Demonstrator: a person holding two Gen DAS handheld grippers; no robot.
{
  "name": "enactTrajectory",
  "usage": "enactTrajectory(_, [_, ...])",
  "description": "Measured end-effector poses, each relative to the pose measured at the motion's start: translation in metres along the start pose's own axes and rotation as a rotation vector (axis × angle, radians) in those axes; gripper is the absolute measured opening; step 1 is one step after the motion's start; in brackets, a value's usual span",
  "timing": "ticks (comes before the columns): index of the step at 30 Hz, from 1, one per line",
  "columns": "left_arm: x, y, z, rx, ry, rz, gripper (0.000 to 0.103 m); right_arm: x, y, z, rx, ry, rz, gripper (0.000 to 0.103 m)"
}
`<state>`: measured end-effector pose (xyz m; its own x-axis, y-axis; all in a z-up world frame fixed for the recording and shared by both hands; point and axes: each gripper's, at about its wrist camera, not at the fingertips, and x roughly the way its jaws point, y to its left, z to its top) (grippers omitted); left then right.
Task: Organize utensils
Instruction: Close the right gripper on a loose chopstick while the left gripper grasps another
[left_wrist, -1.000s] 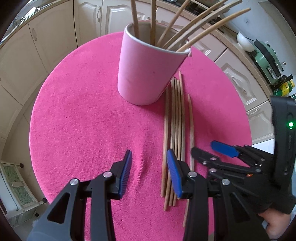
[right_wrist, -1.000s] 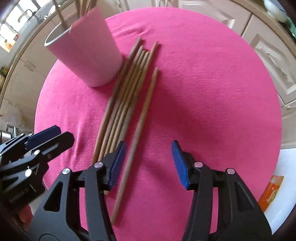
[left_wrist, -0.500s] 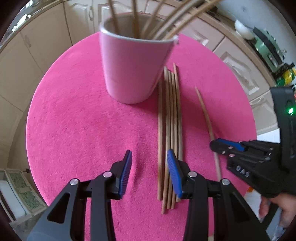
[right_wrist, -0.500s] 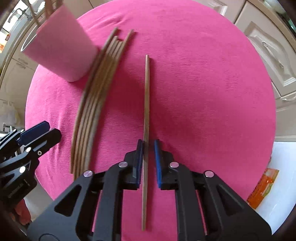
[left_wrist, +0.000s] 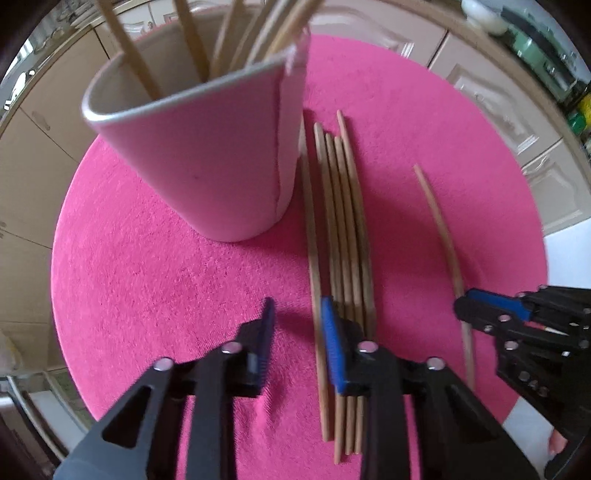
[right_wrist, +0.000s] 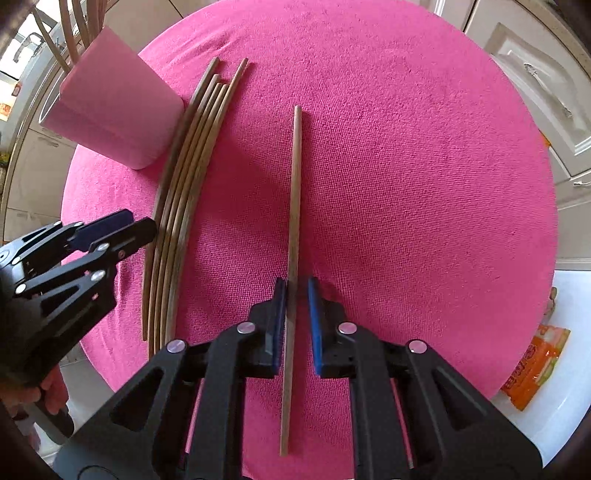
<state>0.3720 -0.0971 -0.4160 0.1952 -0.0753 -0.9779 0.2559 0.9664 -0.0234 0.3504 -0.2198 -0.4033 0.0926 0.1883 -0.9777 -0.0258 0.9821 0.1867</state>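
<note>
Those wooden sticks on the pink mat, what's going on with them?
A person is tidying chopsticks with two hand-held grippers. The right gripper has shut on a single chopstick lying apart. The left gripper, its jaws just closing, hovers beside the bundle of five. More already stand in the pink cup.

Cream panelled kitchen cabinets (right_wrist: 532, 85), bright daylight.

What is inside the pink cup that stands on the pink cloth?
Several wooden sticks stand in the pink cup and lean out over its rim. Their upper ends run out of the picture. The cup wall covers their lower ends and the bottom, so nothing else can be confirmed inside.
</note>
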Motion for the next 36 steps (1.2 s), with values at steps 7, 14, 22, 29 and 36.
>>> enactTrajectory(7, [0.011,-0.02,0.01,0.057,0.054,0.077,0.015,0.001,-0.001,0.008,-0.022,0.015,-0.003,0.012])
enactTrajectory(14, [0.007,0.006,-0.006,-0.066,0.094,-0.044,0.005,0.004,-0.005,0.007,-0.023,0.045,0.033,0.007])
enactTrajectory(22, [0.006,0.008,-0.037,-0.076,0.134,-0.097,0.005,0.005,-0.016,0.001,-0.007,0.092,0.063,0.007])
enactTrajectory(29, [0.002,0.012,-0.012,-0.109,0.103,-0.059,0.008,-0.005,-0.008,0.019,-0.027,0.047,0.042,0.007])
enactTrajectory(36, [0.016,0.0,0.012,-0.075,0.101,-0.014,0.01,-0.001,-0.006,0.036,-0.024,0.058,0.018,0.007])
